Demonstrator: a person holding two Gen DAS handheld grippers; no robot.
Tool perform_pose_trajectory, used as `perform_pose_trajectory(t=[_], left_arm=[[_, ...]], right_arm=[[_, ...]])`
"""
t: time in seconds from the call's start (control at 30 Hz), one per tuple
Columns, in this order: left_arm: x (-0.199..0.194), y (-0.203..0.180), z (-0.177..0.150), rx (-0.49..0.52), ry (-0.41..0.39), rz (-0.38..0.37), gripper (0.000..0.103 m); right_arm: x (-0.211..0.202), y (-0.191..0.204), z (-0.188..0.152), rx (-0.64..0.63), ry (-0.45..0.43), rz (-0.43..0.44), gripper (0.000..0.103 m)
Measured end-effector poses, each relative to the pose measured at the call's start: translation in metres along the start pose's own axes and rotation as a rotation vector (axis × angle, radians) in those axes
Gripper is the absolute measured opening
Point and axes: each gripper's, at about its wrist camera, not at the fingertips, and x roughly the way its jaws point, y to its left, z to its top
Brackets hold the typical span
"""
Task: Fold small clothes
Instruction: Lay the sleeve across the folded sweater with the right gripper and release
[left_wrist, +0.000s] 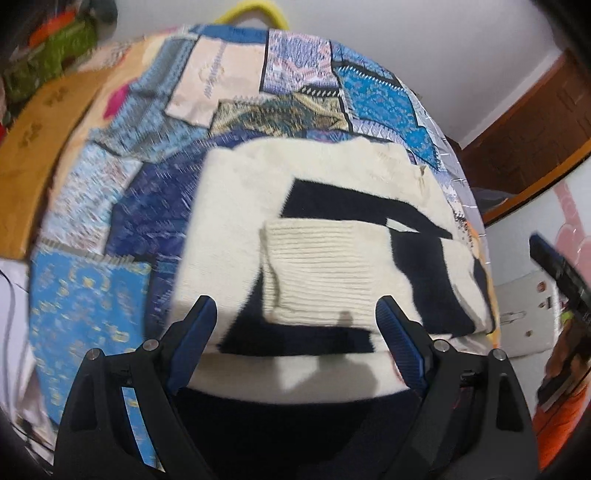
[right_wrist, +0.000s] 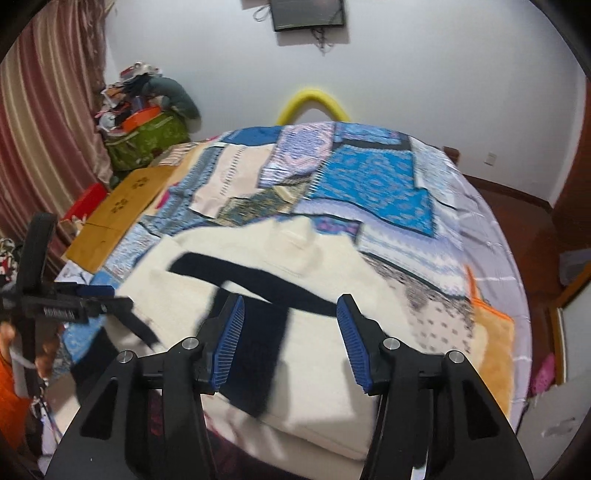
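Note:
A cream knit sweater (left_wrist: 240, 206) with black bands lies partly folded on the patchwork bedspread (left_wrist: 88, 295); a ribbed cuff (left_wrist: 325, 266) lies folded over its middle. My left gripper (left_wrist: 295, 321) is open just above the sweater's near edge and holds nothing. In the right wrist view the same sweater (right_wrist: 325, 347) lies below my right gripper (right_wrist: 290, 325), which is open and empty above it. The left gripper (right_wrist: 107, 295) shows at the left side of that view. The right gripper's dark body (left_wrist: 557, 269) shows at the right edge of the left wrist view.
A brown cardboard sheet (right_wrist: 118, 210) lies on the bed's left side. A pile of bags and clothes (right_wrist: 144, 122) stands by the striped curtain (right_wrist: 44, 122). A yellow arc (right_wrist: 314, 103) rises behind the bed. Dark wooden furniture (left_wrist: 524, 136) stands to the right.

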Motion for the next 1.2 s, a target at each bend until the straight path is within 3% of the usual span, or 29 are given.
perform_pose_trajectory(t=[0.13, 0.33, 0.5, 0.6, 0.67, 0.73, 0.87, 1.0, 1.2], left_arm=[[0.013, 0.004, 0.003, -0.072, 0.045, -0.069, 0.088], [0.033, 0.012, 0.006, -0.151, 0.098, -0.107, 0.084], [0.044, 0.014, 0.006, -0.187, 0.099, -0.126, 0.079], [0.045, 0.013, 0.009, -0.185, 0.095, -0.109, 0.065], [0.046, 0.012, 0.011, -0.181, 0.094, -0.103, 0.045], [0.048, 0.011, 0.013, -0.175, 0.099, -0.098, 0.033], [0.052, 0.001, 0.016, -0.152, 0.096, -0.091, 0.015], [0.042, -0.018, 0.02, -0.067, 0.046, -0.006, 0.012], [-0.004, -0.065, 0.034, 0.112, -0.137, 0.085, 0.011]], right_arm=[[-0.009, -0.027, -0.017, 0.035, 0.01, -0.044, 0.049], [-0.023, -0.064, -0.047, 0.101, 0.028, -0.088, 0.05], [-0.03, -0.088, -0.074, 0.178, 0.033, -0.098, 0.061], [-0.031, -0.099, -0.086, 0.221, 0.046, -0.095, 0.061], [-0.032, -0.106, -0.093, 0.249, 0.051, -0.097, 0.061], [-0.033, -0.112, -0.099, 0.275, 0.054, -0.097, 0.061], [-0.033, -0.122, -0.105, 0.307, 0.058, -0.099, 0.061], [-0.032, -0.126, -0.11, 0.319, 0.064, -0.096, 0.061], [-0.032, -0.126, -0.111, 0.322, 0.069, -0.093, 0.061]])
